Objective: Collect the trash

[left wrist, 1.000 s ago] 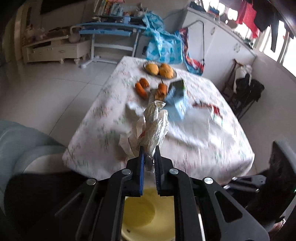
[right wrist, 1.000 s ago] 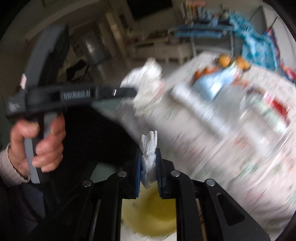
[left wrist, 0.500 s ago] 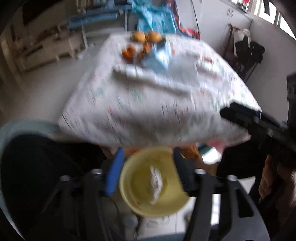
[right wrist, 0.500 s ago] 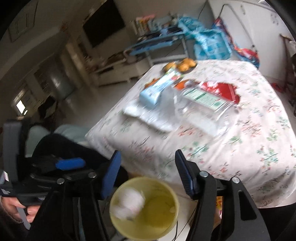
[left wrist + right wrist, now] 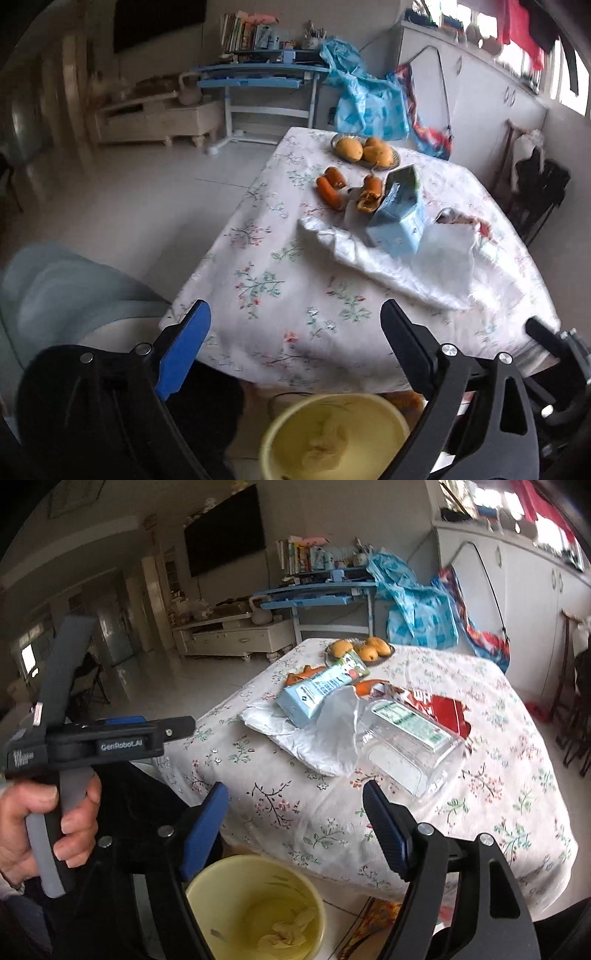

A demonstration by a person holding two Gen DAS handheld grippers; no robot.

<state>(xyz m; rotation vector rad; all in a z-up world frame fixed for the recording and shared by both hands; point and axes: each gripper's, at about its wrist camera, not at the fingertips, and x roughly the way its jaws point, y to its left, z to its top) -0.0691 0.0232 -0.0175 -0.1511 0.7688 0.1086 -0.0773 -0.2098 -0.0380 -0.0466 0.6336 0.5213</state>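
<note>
A yellow bin [image 5: 334, 435] stands on the floor below the table's near edge, with crumpled white trash [image 5: 325, 445] inside; it also shows in the right wrist view [image 5: 255, 904]. My left gripper [image 5: 295, 317] is open and empty above the bin. My right gripper [image 5: 295, 805] is open and empty above it too. On the table lie a white plastic bag [image 5: 391, 266], a light blue carton [image 5: 400, 218], a clear plastic container [image 5: 406, 746] and a red wrapper [image 5: 439, 709].
The table has a floral cloth [image 5: 288, 288]. Carrots [image 5: 328, 190] and a plate of mangoes [image 5: 365, 151] sit at its far end. A grey chair [image 5: 62, 295] stands at the left. The left gripper's body [image 5: 92, 738] shows in the right wrist view.
Both grippers were shut on crumpled trash above the bin a second ago. Both opened, the trash fell into the bin, and both views lifted back toward the table.
</note>
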